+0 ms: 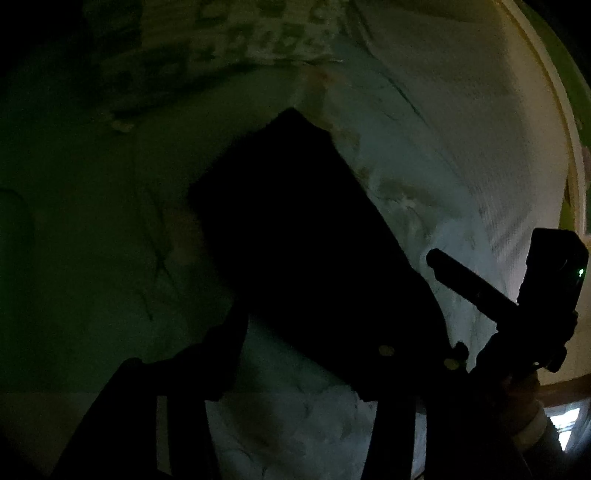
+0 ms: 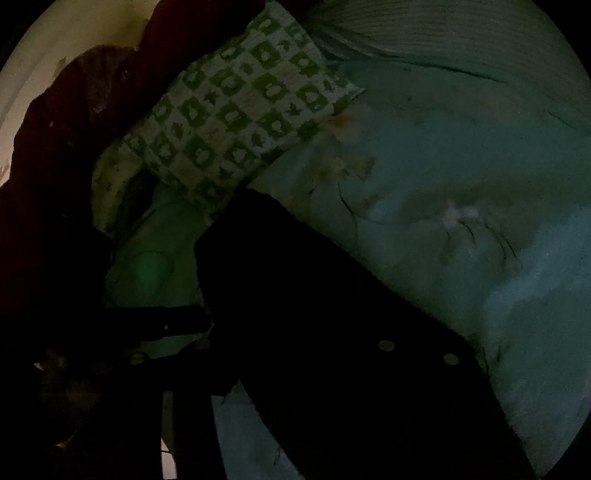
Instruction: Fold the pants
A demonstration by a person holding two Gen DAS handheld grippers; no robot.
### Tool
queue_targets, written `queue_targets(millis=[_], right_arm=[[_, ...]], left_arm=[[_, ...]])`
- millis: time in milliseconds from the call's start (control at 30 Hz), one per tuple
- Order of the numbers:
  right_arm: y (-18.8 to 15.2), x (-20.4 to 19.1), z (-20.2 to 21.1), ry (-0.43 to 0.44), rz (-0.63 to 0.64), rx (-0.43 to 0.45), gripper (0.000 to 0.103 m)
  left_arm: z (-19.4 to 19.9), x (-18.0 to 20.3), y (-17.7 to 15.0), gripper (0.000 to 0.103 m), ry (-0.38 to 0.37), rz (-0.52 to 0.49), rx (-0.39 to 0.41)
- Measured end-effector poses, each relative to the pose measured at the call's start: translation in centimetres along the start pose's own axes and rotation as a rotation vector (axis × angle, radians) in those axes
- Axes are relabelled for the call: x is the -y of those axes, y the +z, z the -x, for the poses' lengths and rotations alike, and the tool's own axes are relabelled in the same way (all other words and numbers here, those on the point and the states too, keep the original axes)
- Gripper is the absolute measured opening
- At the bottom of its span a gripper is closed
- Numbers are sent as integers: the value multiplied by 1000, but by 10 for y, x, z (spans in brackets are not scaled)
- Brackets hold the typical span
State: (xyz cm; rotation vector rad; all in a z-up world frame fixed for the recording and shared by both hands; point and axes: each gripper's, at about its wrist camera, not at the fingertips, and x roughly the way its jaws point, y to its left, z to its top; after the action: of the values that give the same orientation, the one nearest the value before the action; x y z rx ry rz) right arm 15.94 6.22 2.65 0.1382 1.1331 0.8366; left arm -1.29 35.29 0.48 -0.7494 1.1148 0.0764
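Note:
The frames are very dark. Black pants (image 1: 295, 229) lie as a folded oblong on a pale bed sheet (image 1: 424, 177). In the left wrist view my left gripper (image 1: 306, 332) reaches their near edge, jaws apart with sheet showing between the fingers. Its right finger melts into the black cloth. My right gripper (image 1: 461, 280) hangs just right of the pants. In the right wrist view the pants (image 2: 332, 288) run diagonally under my right gripper (image 2: 295, 328), whose jaws stand apart. My left gripper (image 2: 199, 321) pokes in from the left at the pants' edge. Contact with the cloth is lost in the dark.
A green-and-white checked pillow (image 2: 240, 110) lies beyond the pants, also seen as the pillow (image 1: 258, 40). A dark red blanket (image 2: 74, 129) is heaped at the left. Pale ribbed cloth (image 2: 424, 29) covers the far side. The bed's curved edge (image 1: 554, 110) runs at the right.

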Motion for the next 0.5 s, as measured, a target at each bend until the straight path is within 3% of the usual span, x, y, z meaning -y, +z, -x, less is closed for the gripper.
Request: queue_targets(millis=[500], right_arm=[[61,-23,-96,52,176,-156,51]], left_arm=[[-19,-21,20,52,-3,77,-11]])
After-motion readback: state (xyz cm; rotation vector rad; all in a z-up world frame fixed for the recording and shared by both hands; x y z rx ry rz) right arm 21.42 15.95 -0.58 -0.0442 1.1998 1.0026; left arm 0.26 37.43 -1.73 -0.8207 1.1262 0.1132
